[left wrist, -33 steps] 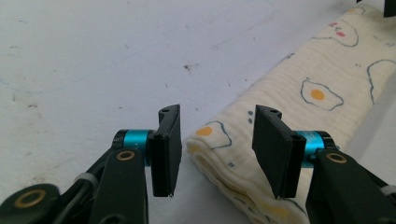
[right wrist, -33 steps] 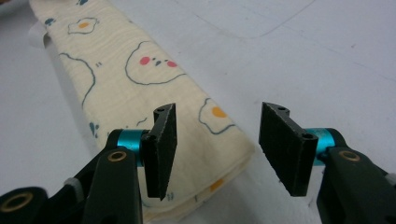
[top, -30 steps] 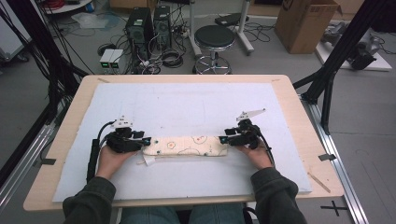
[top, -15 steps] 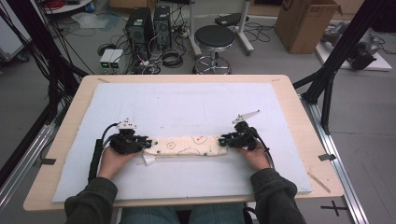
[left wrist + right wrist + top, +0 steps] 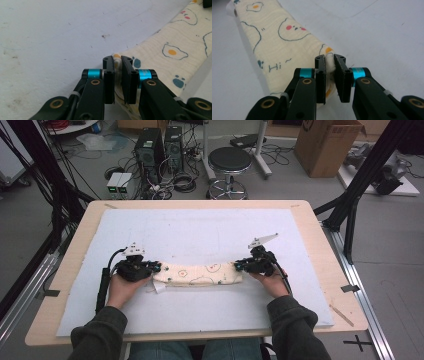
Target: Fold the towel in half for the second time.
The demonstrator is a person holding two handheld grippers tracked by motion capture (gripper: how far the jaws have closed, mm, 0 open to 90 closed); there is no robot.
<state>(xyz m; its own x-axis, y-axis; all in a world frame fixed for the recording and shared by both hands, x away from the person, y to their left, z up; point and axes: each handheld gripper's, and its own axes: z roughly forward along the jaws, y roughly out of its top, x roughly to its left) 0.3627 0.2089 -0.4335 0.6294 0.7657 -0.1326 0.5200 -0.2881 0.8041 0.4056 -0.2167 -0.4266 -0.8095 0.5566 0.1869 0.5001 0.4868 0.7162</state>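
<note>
Cloth printed with fried eggs and "Hi", pinched at each end by left tool and right tool, jaws just closing.

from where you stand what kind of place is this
Most likely a robotics or data-collection lab. Desktop computer towers stand on the floor among loose cables, black frame struts flank the wooden table, and a cardboard box sits nearby.

- A wooden table carries a white foam sheet that covers nearly all of its top.
- On the sheet lies a folded cream cloth printed with eggs — stretched between the left gripper and the right gripper.
</note>
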